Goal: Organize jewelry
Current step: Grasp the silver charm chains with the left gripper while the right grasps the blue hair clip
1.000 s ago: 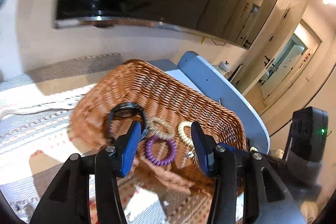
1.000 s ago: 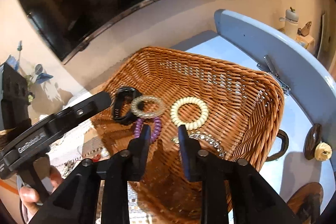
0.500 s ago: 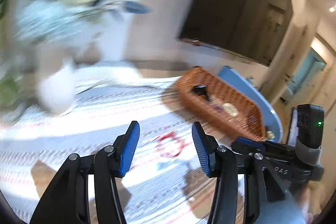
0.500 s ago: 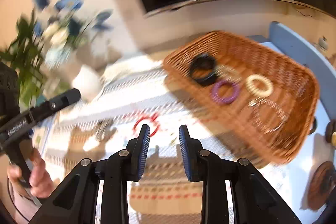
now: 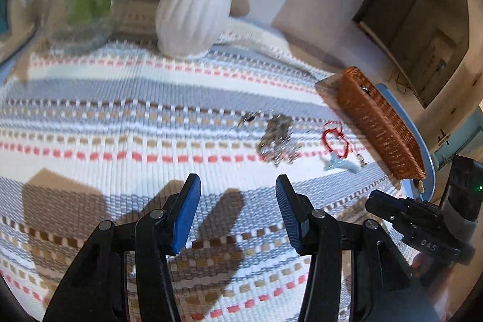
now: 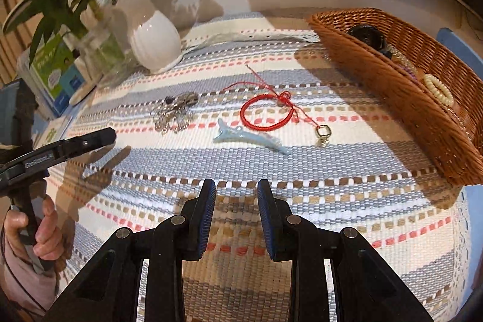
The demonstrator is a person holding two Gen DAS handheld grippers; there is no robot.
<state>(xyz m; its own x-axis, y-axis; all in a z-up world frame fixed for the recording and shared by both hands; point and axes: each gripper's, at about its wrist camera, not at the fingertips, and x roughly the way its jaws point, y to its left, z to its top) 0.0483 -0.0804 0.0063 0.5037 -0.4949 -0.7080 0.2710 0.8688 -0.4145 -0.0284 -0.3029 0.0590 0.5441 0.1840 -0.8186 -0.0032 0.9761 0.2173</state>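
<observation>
On the striped cloth lie a red cord bracelet (image 6: pixel 267 113), a light blue hair clip (image 6: pixel 250 139), a silver chain heap (image 6: pixel 175 112) and a small metal charm (image 6: pixel 323 132). The wicker basket (image 6: pixel 401 86) at the right holds a black band (image 6: pixel 366 35) and a cream coil ring (image 6: pixel 439 89). My right gripper (image 6: pixel 236 189) is open and empty, short of the hair clip. My left gripper (image 5: pixel 236 186) is open and empty above the cloth, near the chain heap (image 5: pixel 277 141); the red bracelet (image 5: pixel 335 141) and basket (image 5: pixel 380 122) lie to its right.
A white ribbed vase (image 6: pixel 155 46) with flowers and a glass vase (image 6: pixel 102 50) stand at the back left, beside a green and blue box (image 6: pixel 55 71). The left gripper's body (image 6: pixel 63 148) shows at the left. A dark TV (image 5: pixel 416 20) hangs behind.
Both grippers have pulled back from over the basket to above the striped cloth. The loose jewelry on the cloth has come into view and the basket now sits at the right.
</observation>
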